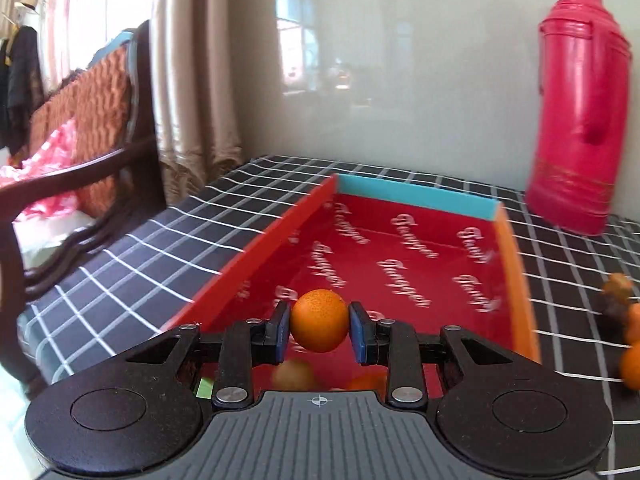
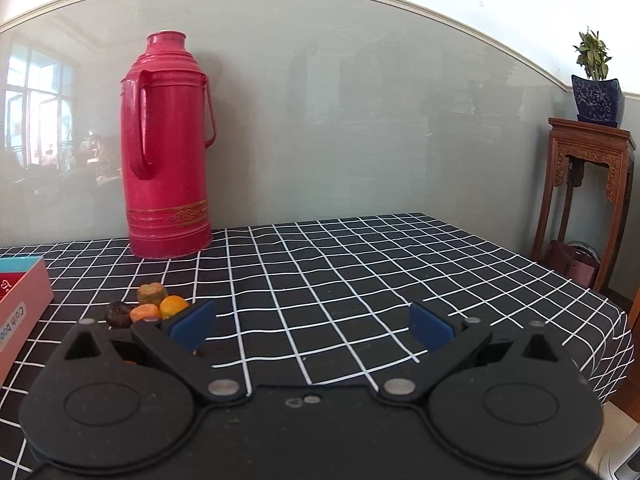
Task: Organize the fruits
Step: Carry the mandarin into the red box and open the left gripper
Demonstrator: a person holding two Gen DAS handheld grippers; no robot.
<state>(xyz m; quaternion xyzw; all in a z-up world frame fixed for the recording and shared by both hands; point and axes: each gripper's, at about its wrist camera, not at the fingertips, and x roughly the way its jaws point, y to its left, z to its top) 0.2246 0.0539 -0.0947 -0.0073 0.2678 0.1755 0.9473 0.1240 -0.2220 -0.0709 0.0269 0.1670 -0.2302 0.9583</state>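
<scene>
Small round orange (image 1: pixel 319 320), bright skin finely dimpled, pinched squarely between the blue pads of the left gripper (image 1: pixel 319 326), hanging above the near end of the red box (image 1: pixel 256 256). Glossy red floor in that box, printed with white script, one teal end wall, an orange side; two blurred fruits (image 1: pixel 296 374) lying on it below the held one. Right gripper (image 2: pixel 311 326) spread wide, nothing between its fingers, over the tablecloth (image 2: pixel 360 280). Little heap of fruits (image 2: pixel 148 308) just beyond its left finger: orange ones, a dark wrinkled one, a greenish-brown one. Black cloth with a white grid, tall pink thermos (image 2: pixel 168 148) standing at the wall. Beige curtains (image 1: pixel 188 80) and a dark wooden chair (image 1: pixel 80 160) left, potted plant (image 2: pixel 596 84) on a carved stand (image 2: pixel 584 184) right.
</scene>
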